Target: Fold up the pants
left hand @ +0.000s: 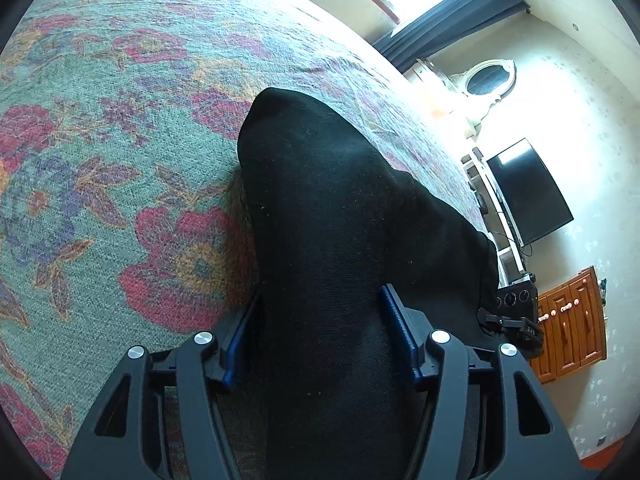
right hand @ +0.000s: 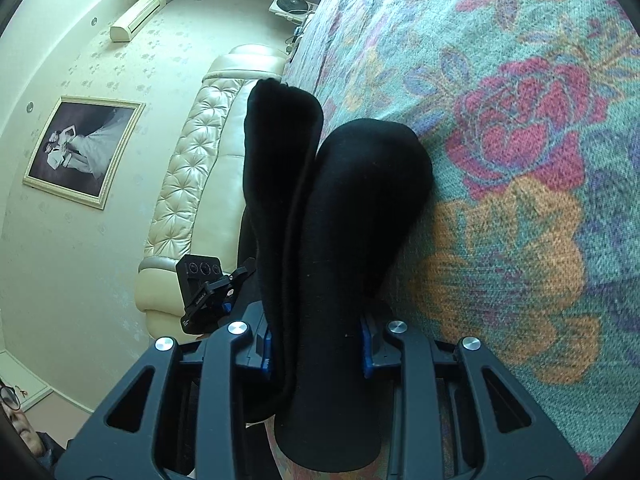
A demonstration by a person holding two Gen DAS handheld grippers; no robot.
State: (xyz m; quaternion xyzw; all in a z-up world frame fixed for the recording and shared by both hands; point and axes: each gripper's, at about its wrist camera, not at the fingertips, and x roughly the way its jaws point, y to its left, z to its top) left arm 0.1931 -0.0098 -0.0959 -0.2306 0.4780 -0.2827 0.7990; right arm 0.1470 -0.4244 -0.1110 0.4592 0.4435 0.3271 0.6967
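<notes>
Left gripper (left hand: 320,332) first: its blue pads (left hand: 394,320) stand apart with the black pants (left hand: 340,208) running up between them. The left pad sits right at the cloth's edge, while the right one shows its inner face clear, so I'd call that side let go, cloth just lying in the gap. Right gripper (right hand: 316,344) is the opposite story, jaws narrow and pinched on a thick bundle of the same pants (right hand: 352,208), both pads pressed into the fabric.

From each set of fingers the pants stretch straight ahead, long axis pointing away from the fingers, lying on the flowery bedspread (left hand: 120,120). In the right view there are two rolls of cloth side by side, the left one hanging off toward the cream headboard (right hand: 192,168). The right hand is the one actually holding anything, so I reckon the next bit of the fold hangs on that one.

No boxes or baskets anywhere, so nothing to report there.
</notes>
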